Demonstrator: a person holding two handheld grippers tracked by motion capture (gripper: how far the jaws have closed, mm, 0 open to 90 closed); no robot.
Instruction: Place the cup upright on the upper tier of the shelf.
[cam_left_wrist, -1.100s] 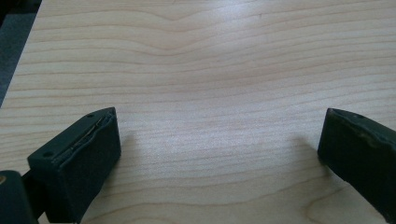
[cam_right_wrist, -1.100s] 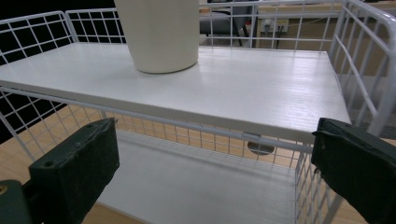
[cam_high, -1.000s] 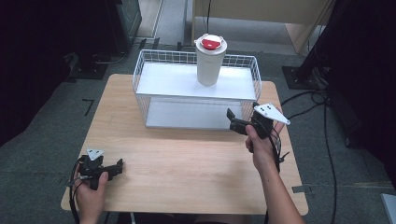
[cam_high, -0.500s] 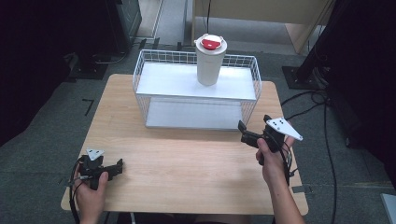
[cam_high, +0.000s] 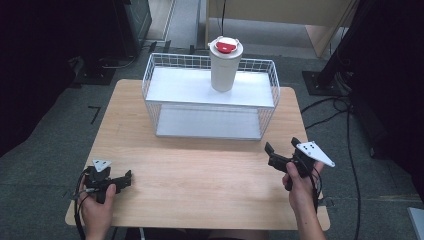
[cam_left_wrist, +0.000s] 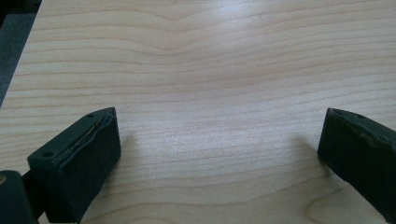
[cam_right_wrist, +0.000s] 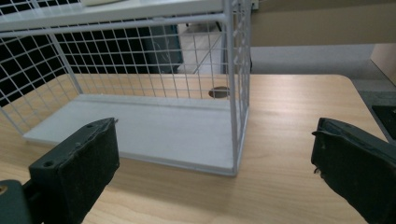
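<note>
The white cup (cam_high: 223, 65) with a red lid is seen standing upright on the top shelf of the wire rack (cam_high: 210, 100), toward the rack's far right part, its long axis vertical. From the right gripper (cam_high: 281, 156) the cup lies ahead, up and to the left, beyond the rack's near right corner; from the left gripper (cam_high: 116, 181) it lies well apart, across the rack's whole front. The right gripper is judged the nearer of the two (it sits just off the rack's near right corner, while the left one rests near the table edge farthest from the rack).

In the right gripper view the right gripper (cam_right_wrist: 210, 158) is seen with its jaws wide apart and nothing between them; the rack's corner post (cam_right_wrist: 232, 84) and lower shelf (cam_right_wrist: 140, 126) stand ahead of them. In the left gripper view the left gripper (cam_left_wrist: 217, 144) is likewise spread open and empty, low over bare wood.

The rack is set on a light wooden table (cam_high: 200, 175), toward its far edge; the near half is bare. Dark floor, cables (cam_high: 350, 130) and stand bases (cam_high: 320, 80) are noted around the table beyond the rack.

A reach for the cup would have to rise above the rack's top rim.
</note>
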